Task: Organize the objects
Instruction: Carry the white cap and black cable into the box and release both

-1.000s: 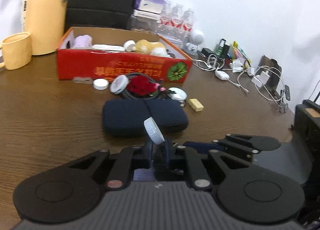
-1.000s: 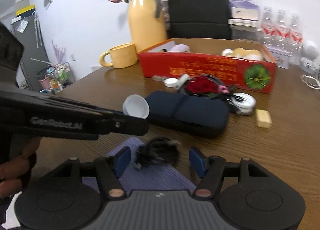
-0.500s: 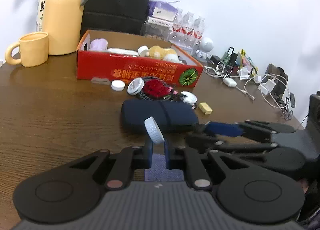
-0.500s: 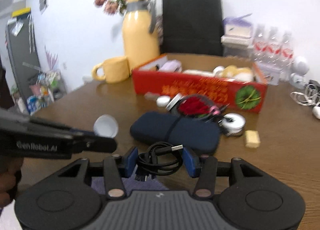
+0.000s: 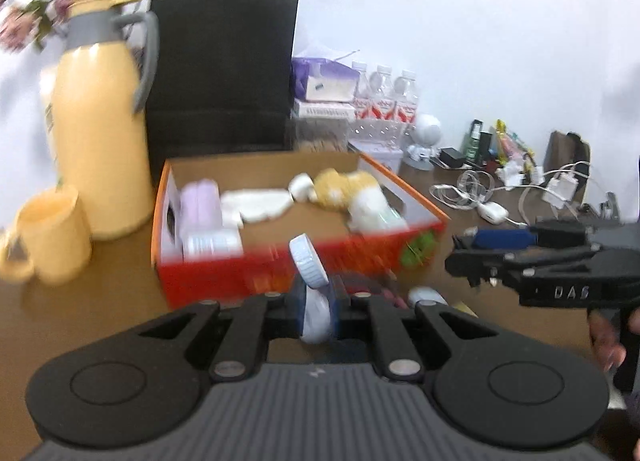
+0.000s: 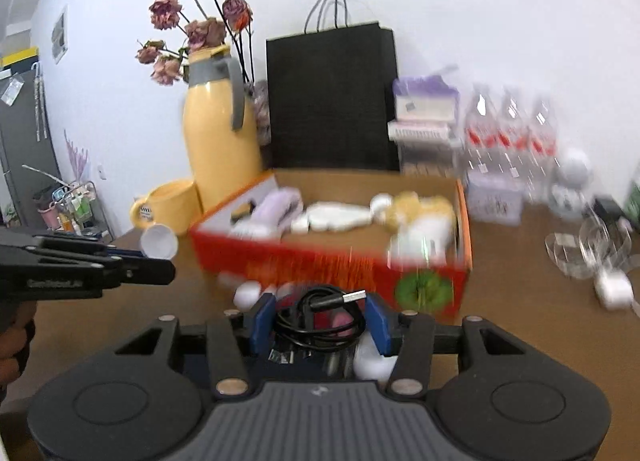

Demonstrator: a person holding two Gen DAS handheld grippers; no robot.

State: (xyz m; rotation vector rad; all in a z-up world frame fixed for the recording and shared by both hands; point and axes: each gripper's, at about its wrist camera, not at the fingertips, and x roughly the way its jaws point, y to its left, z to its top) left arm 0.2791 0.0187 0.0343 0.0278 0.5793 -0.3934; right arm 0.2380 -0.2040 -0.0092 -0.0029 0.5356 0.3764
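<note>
Gripping a small white bottle (image 5: 311, 281) between its blue pads, the left gripper (image 5: 314, 307) hangs before the red cardboard box (image 5: 280, 265), which lies at twelve o'clock. The right gripper (image 6: 320, 321) has just narrowed and clamps a coiled black USB cable (image 6: 320, 317), the box likewise at twelve.

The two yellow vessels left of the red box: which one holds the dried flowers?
The tall yellow jug with the grey collar and handle holds the dried flowers. The short yellow mug in front of it shows none.
</note>
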